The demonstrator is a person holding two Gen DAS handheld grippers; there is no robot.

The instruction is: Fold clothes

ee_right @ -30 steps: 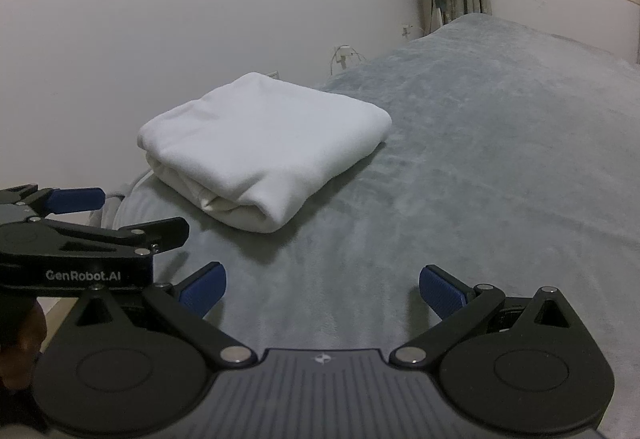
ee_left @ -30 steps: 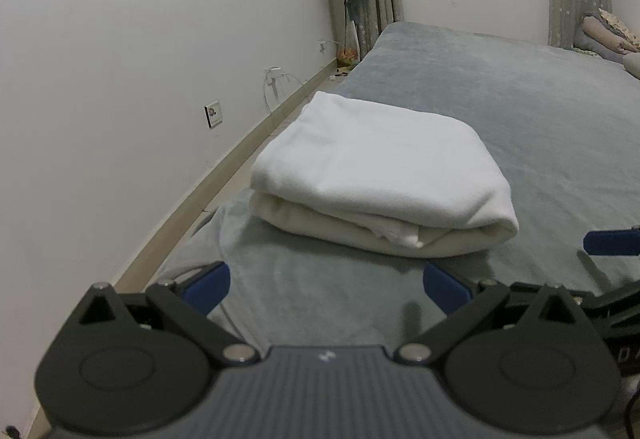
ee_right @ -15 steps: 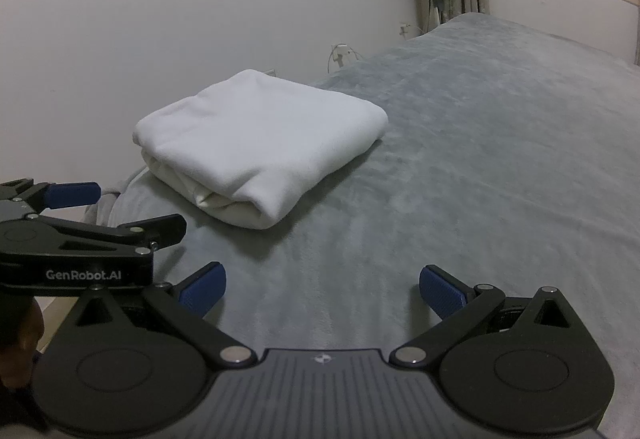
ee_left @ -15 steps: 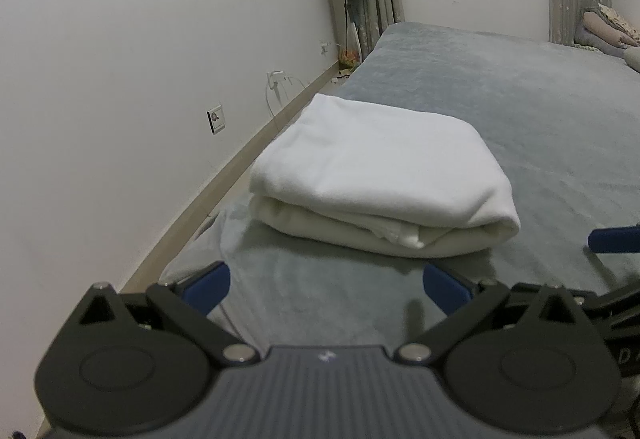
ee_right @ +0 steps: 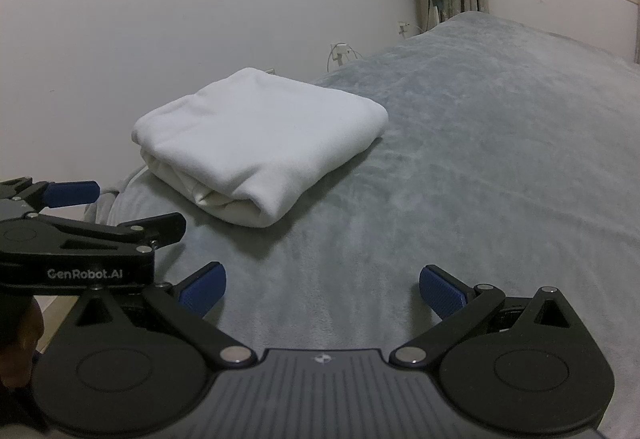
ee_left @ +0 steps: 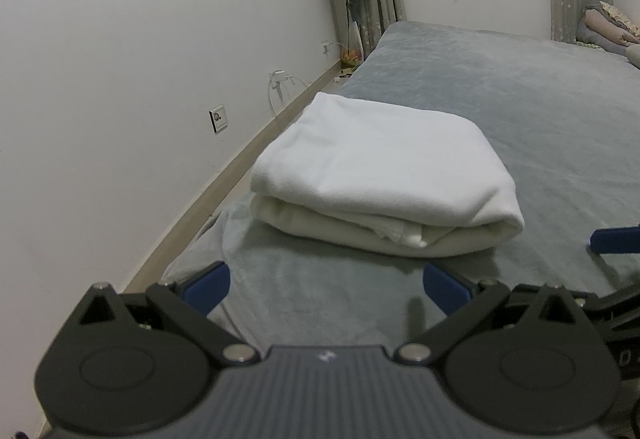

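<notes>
Garment: white folded garment (ee_left: 380, 175) sits near the left edge of the grey bed (ee_left: 540, 99).
Left gripper (ee_left: 326, 287): jaws spread wide, empty, short of it.
Right gripper (ee_right: 322, 289): wide open, nothing held.

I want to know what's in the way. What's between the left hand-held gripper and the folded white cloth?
Nothing: only bare grey blanket lies between the open left hand-held gripper and the folded white cloth, seen in the left wrist view.

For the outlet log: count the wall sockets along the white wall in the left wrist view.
3: the nearest socket bare, low on the wall; a middle socket with a white plug and cable; a far socket near the curtain. The bed may hide more.
</notes>
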